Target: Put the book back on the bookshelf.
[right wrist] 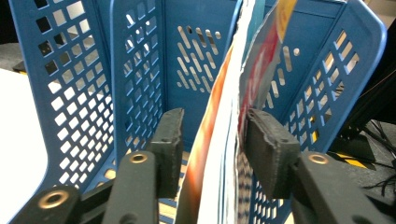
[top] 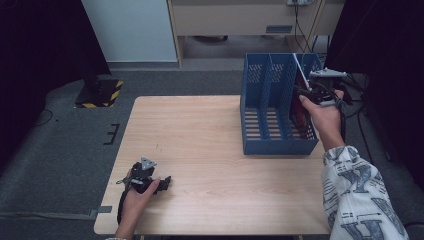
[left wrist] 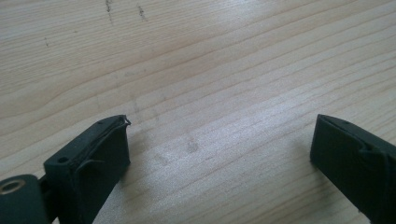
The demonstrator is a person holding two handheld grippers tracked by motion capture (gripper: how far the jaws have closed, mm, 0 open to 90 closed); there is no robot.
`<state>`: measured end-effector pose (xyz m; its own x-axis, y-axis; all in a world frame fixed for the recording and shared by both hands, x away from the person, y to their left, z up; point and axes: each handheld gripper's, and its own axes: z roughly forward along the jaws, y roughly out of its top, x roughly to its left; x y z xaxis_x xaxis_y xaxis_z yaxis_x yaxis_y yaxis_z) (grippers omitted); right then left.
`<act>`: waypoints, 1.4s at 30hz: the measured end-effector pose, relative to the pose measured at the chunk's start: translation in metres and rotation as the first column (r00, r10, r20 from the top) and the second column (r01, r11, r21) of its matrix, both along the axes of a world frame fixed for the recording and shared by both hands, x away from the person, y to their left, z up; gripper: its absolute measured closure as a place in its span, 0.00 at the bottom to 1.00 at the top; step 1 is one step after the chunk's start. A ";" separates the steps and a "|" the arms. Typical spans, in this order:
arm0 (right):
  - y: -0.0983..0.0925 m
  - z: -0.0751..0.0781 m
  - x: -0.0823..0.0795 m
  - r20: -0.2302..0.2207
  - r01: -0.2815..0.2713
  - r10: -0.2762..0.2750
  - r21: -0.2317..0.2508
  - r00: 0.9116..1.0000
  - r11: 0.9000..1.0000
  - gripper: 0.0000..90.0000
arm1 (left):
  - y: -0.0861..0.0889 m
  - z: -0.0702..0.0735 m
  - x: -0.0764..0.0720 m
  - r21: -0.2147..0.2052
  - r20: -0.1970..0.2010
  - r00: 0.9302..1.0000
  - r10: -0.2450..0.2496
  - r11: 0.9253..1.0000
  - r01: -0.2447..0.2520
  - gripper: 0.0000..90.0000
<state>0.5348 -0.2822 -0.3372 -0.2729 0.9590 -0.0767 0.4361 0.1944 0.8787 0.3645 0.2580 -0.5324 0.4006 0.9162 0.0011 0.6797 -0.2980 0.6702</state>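
Magazine — thin, glossy, red and orange cover — stands upright in the rightmost compartment of the blue file rack, near the right side of the table. In the high view its red face shows between the divider and the rack's outer wall; the other two compartments look empty from here.

Progress, as I judge it: the filing is essentially done. The magazine is inside its slot and seems to stand on the rack floor, though the bottom edge is hidden. What is left is letting go cleanly and drawing the hand back out.

Right gripper — jaws straddle the magazine's near edge. The left jaw stands clear of the cover with a visible gap; the right jaw sits just beside the pages, perhaps brushing them. No squeeze, so I read it as released, not gripping. The right hand is raised at the rack's right front, forearm in a patterned sleeve angled up from the lower right, the gripper pointing into the slot.

Left gripper — jaws spread wide, nothing between them, bare wood beneath. The left hand rests low on the table's near left corner, well apart from the rack — idle.
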 end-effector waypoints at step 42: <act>0.010 -0.002 -0.017 0.039 -0.089 0.087 0.032 0.995 0.996 0.09 | -0.001 0.000 0.001 -0.001 0.002 1.000 -0.003 1.000 0.003 0.04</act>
